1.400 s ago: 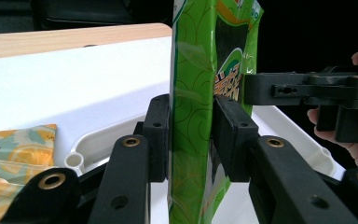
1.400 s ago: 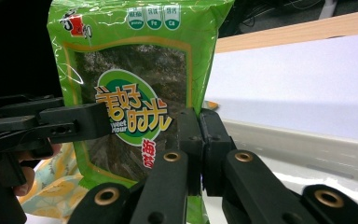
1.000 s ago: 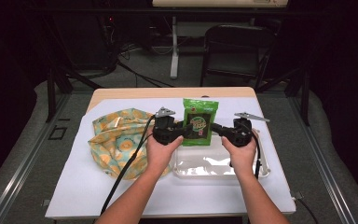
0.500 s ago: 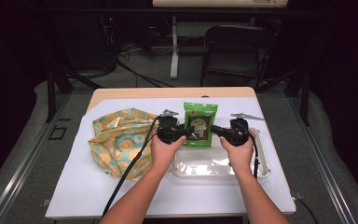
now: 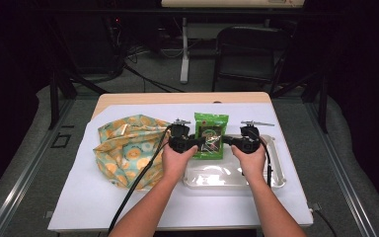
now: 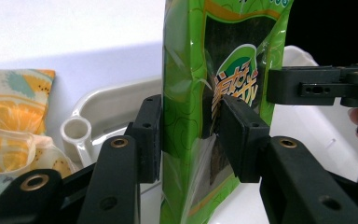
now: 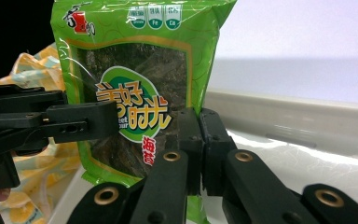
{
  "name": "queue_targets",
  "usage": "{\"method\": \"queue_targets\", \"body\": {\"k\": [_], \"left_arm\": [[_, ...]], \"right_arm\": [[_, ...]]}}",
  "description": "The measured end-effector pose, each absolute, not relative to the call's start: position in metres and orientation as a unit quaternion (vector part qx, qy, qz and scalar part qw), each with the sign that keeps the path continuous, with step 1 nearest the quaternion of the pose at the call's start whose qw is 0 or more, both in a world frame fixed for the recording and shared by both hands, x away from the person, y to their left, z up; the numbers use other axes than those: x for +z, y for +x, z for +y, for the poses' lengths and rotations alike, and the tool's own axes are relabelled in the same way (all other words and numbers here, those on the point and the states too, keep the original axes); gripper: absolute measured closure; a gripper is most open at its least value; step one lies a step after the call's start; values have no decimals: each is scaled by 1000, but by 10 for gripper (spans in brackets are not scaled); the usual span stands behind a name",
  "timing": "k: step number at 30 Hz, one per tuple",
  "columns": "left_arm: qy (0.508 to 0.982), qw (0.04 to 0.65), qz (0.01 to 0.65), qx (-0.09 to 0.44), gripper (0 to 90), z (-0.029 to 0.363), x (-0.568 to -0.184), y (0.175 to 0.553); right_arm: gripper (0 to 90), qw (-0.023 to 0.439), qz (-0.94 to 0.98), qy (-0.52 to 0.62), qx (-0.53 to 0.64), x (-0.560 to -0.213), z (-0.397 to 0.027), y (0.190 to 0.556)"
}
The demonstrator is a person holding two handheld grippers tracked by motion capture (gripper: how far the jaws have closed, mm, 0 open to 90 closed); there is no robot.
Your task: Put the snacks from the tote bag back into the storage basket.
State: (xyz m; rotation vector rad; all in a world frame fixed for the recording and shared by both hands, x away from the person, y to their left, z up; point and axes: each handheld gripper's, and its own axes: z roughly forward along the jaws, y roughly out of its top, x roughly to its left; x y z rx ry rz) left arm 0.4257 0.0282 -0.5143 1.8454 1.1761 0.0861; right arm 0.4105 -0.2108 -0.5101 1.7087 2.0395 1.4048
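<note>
A green snack packet (image 5: pixel 210 136) with a dark window stands upright over the white tray (image 5: pixel 276 168), held from both sides. My left gripper (image 5: pixel 201 143) has the packet's puffy body (image 6: pixel 191 70) between its pads, which lie against both faces; its jaws have just been opening. My right gripper (image 5: pixel 225 140) is shut on the thin side edge of the packet (image 7: pixel 140 70), pads nearly together (image 7: pixel 200 140). The right gripper (image 6: pixel 317 86) comes in from the far side in the left gripper view. The left gripper (image 7: pixel 74 123) reaches across the label in the right gripper view.
A cloth bag (image 5: pixel 123 148) printed with orange slices lies crumpled on the white table cover, left of the hands. The tray's rim (image 6: pixel 107 100) and clear lid sit just below the packet. Cables trail from both grippers toward the table's front edge.
Both hands have sunk a little and come nearer the person, bringing the packet lower over the tray. The packet stays upright between the grippers.
</note>
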Motion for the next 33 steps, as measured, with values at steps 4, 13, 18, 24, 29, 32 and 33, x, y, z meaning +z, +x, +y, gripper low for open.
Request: {"method": "queue_targets", "body": {"k": [4, 13, 18, 24, 29, 32, 33], "left_arm": [[751, 449, 483, 33, 602, 27, -519, 429], [752, 439, 491, 35, 588, 27, -525, 433], [756, 426, 495, 45, 562, 27, -526, 432], [752, 425, 499, 64, 532, 29, -522, 432], [752, 422, 502, 66, 533, 31, -524, 434], [753, 421, 502, 68, 531, 31, -524, 434], [755, 420, 500, 69, 529, 31, -524, 434]], "right_arm": [[890, 61, 681, 569, 456, -514, -210, 414], [886, 57, 683, 575, 447, -520, -209, 421], [885, 56, 683, 578, 443, -522, -207, 421], [886, 56, 679, 592, 431, -527, -204, 423], [878, 39, 669, 603, 432, -529, -202, 423], [864, 43, 674, 601, 426, -531, -201, 423], [859, 43, 674, 602, 426, -532, -201, 423]]}}
